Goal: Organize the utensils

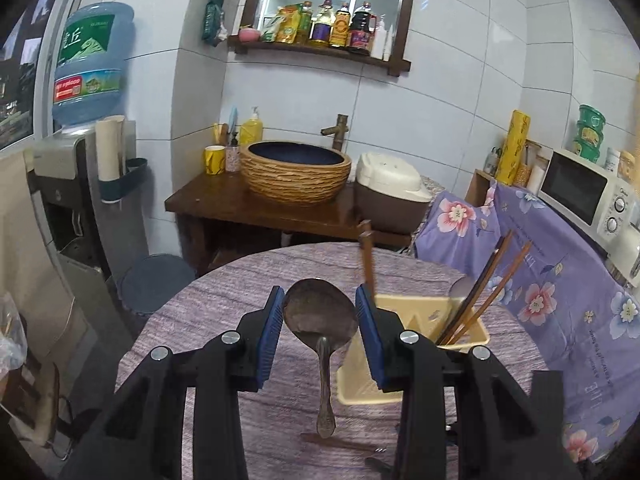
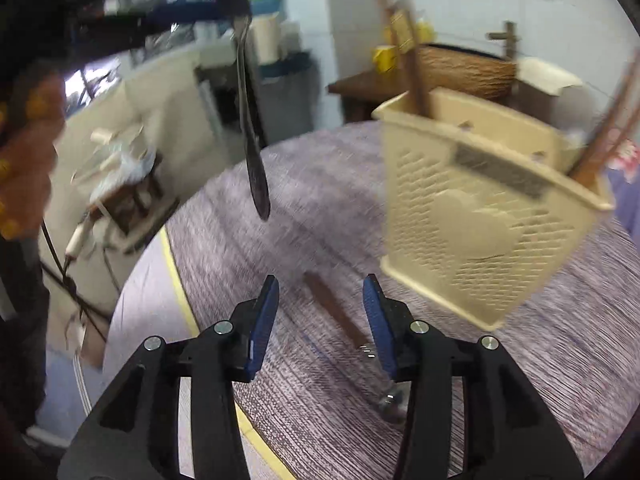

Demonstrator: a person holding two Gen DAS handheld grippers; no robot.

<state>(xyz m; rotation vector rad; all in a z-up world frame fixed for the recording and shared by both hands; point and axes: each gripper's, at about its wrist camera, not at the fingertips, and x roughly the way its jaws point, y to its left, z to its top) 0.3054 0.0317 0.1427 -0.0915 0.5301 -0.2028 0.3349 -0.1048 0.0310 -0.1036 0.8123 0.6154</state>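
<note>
The spoon [image 1: 320, 316] was dull, tarnished metal with a faint sheen in its bowl. The utensil holder [image 1: 420, 344] was matt cream plastic, its front perforated in the right wrist view. The chopsticks [image 1: 484, 284] looked like smooth brown wood. The table [image 1: 224, 308] had a streaked, matt purple-grey woodgrain surface. The gripper pads [image 1: 269, 320] were ribbed blue rubber on matt black plastic
</note>
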